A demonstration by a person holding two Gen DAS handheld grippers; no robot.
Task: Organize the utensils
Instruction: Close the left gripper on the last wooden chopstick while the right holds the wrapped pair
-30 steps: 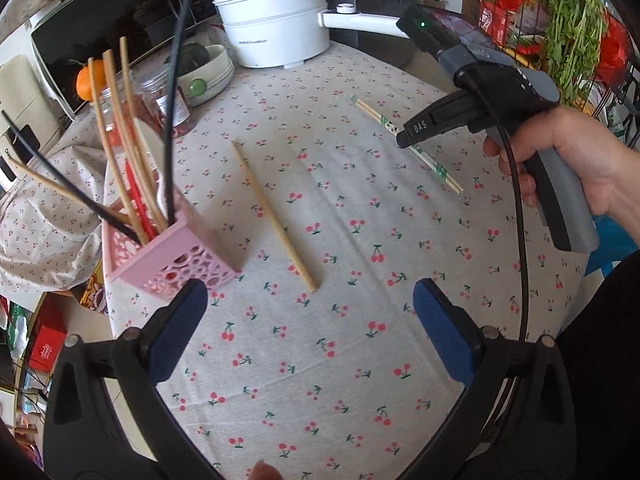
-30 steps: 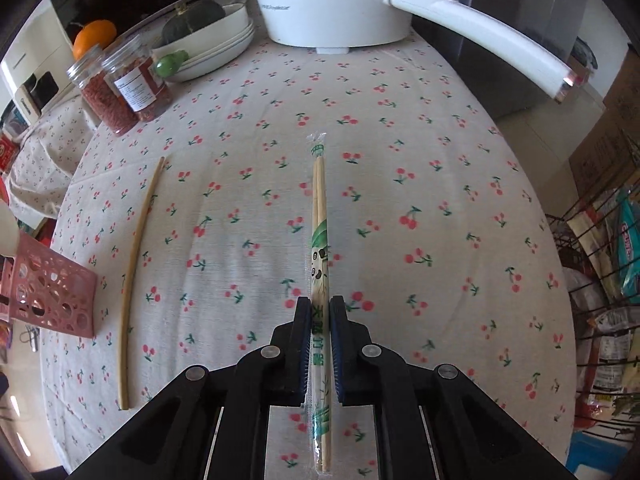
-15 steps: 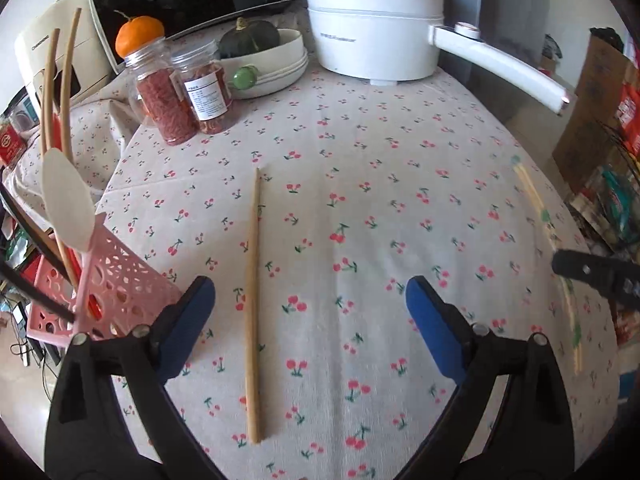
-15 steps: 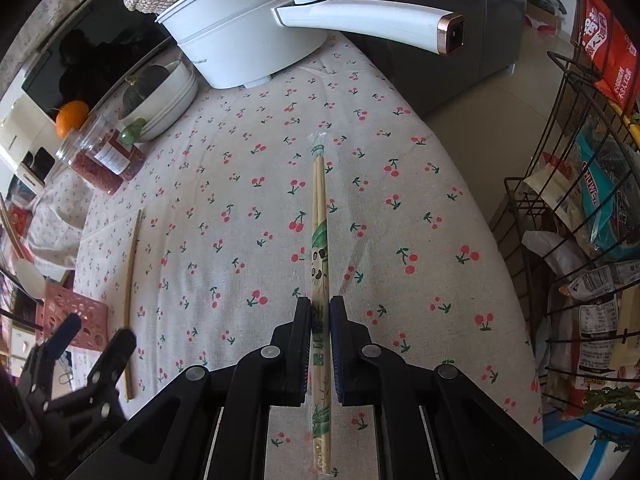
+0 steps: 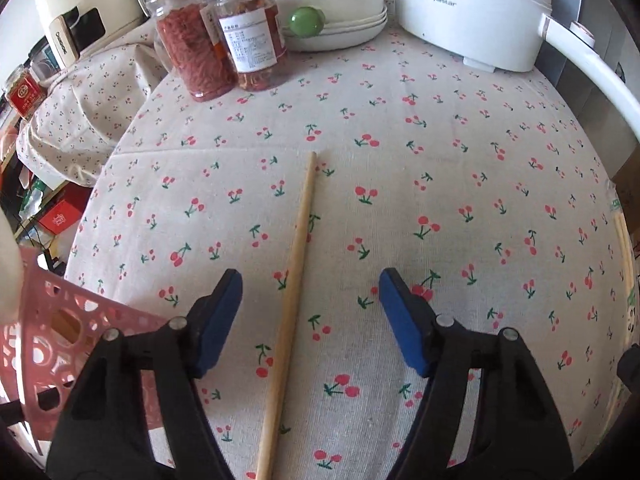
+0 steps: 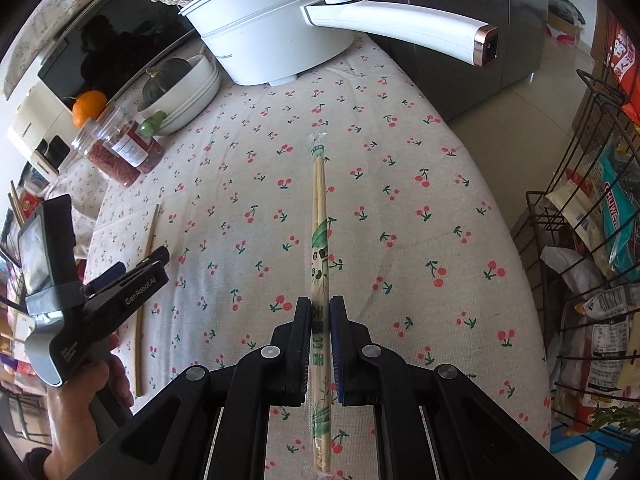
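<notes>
The cloth [image 5: 440, 168] on the table is soft woven fabric, matt. The stick [image 5: 296, 264] is bare pale wood. The chopsticks [image 6: 320, 240] sit in a thin shiny plastic wrap. The pot [image 5: 472, 12] is smooth white plastic. The basket [image 5: 60, 320] is pink plastic.

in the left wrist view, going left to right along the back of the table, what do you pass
Cream appliance → jar of red berries → labelled jar → stacked white bowls, with a green ball in front and a dark squash inside → white electric pot
</notes>
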